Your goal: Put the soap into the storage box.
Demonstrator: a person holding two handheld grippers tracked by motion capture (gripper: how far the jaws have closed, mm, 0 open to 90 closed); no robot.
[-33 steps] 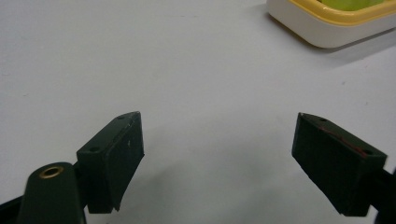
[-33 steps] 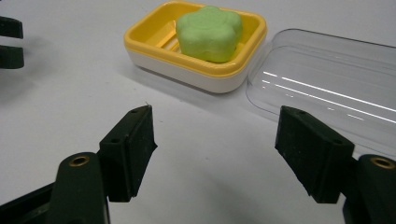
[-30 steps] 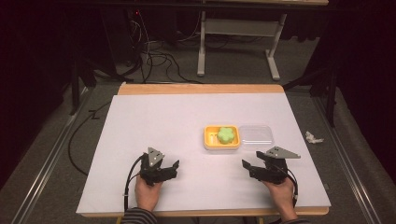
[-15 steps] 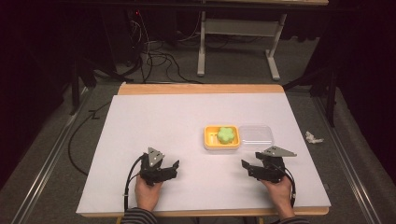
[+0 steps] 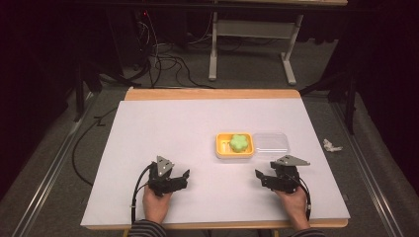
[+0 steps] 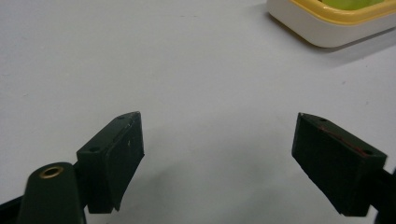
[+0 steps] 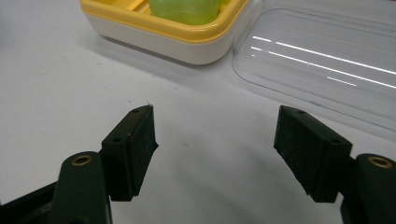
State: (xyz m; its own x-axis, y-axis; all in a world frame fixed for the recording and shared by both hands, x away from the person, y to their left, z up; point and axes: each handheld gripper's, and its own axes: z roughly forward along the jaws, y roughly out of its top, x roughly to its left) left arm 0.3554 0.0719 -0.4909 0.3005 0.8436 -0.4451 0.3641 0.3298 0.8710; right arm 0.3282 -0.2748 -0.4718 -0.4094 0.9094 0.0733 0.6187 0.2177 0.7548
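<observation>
A yellow-rimmed box (image 5: pixel 222 148) sits right of the table's middle with a green flower-shaped piece (image 5: pixel 239 143) inside. Its clear lid (image 5: pixel 271 141) lies flat beside it on the right. My left gripper (image 5: pixel 185 177) rests near the front edge, left of the box, open and empty. In the left gripper view the left gripper (image 6: pixel 217 151) has the box (image 6: pixel 327 28) at the top right. My right gripper (image 5: pixel 260 176) is open just in front of the lid. From the right gripper view, the right gripper (image 7: pixel 215 144) faces the box (image 7: pixel 163 37), the green piece (image 7: pixel 184 10) and the lid (image 7: pixel 322 60).
The white table top (image 5: pixel 163 133) is bare on the left and at the back, with a wooden strip (image 5: pixel 212 94) along its far edge. A crumpled white scrap (image 5: pixel 331 145) lies on the floor to the right. Cables (image 5: pixel 163 64) and a desk frame (image 5: pixel 252 29) stand beyond the table.
The right gripper has shifted slightly forward and left toward the box and lid. The left gripper has stayed in place.
</observation>
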